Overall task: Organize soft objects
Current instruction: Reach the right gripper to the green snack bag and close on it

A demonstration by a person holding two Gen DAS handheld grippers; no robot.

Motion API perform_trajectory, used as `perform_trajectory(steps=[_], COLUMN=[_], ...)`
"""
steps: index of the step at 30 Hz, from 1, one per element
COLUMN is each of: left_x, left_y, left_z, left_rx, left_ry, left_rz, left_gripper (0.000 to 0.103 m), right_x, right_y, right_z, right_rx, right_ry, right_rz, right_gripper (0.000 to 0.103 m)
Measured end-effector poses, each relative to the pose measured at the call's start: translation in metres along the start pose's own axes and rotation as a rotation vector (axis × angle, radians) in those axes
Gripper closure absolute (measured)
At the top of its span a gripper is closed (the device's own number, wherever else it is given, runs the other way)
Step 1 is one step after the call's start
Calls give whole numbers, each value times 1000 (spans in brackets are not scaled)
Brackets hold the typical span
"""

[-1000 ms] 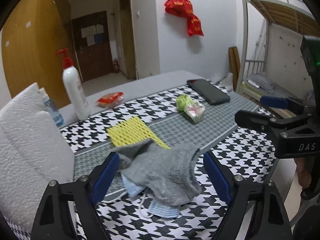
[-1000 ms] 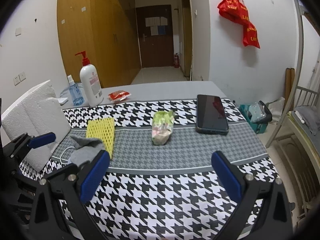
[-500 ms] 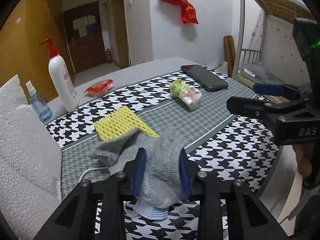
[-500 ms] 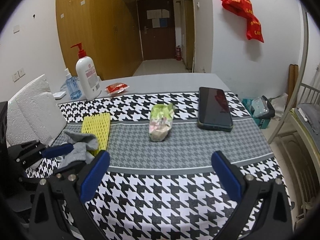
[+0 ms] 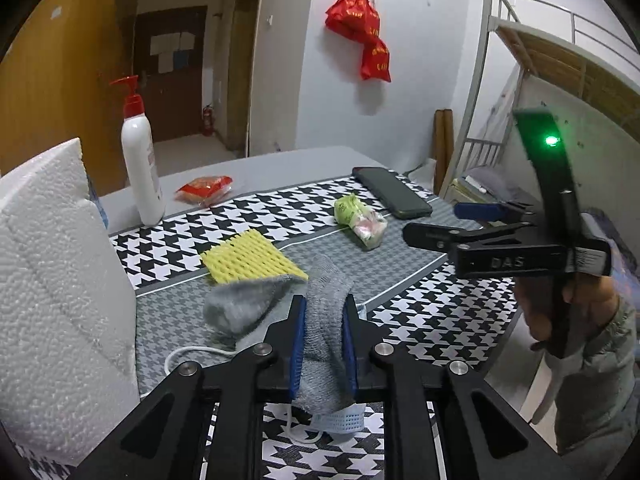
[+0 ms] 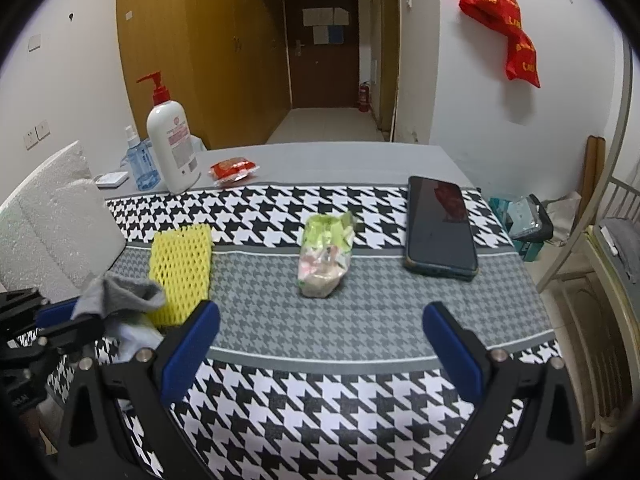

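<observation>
**Sock pinched in the left gripper**

Sock, grey and limp, sits between the two blue pads of the left gripper. The jaws are closing and the pads already press into the cloth from both sides, bunching it into a narrow fold. One end of the sock flops out to the left over the grey band of the tablecloth; the other hangs down between the black arms of the gripper. Under it lies a pale blue face mask with a white ear loop, partly covered by the sock. In the right wrist view the sock shows at the left edge of the table, raised in the left gripper.

Just behind the sock lies a yellow mesh sleeve, flat on the cloth, its near corner overlapped by the grey fabric. Farther back rest a green and pink snack bag, a dark phone, a red packet, a white pump bottle and a small blue spray bottle. A white foam block stands at the left.

The right gripper hovers over the checked cloth with its jaws wide apart and nothing between them. A hand holds its handle.
</observation>
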State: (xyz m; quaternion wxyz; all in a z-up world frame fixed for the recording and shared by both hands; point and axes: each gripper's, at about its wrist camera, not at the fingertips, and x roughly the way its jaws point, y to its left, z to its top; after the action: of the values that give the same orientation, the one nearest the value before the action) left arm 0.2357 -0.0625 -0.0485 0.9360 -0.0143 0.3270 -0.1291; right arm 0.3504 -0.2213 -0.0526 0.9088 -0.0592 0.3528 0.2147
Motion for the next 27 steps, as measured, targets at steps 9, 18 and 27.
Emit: perform_trajectory(steps=[9,18,27], left_x=[2,2,1], left_y=[9,18,23], left_z=[-5,-10,-12], left_rx=[-2,-16,-26], left_ry=[12,15,12], left_rz=[27,27,16], left_gripper=[87,87,87], right_x=[28,62,84], right_y=[4,10,11], right_z=[12,25,28], right_rx=[-3,-36,-50], right_ry=[65,147,209], right_rz=[20,13,-10], right_gripper=[1,13,21])
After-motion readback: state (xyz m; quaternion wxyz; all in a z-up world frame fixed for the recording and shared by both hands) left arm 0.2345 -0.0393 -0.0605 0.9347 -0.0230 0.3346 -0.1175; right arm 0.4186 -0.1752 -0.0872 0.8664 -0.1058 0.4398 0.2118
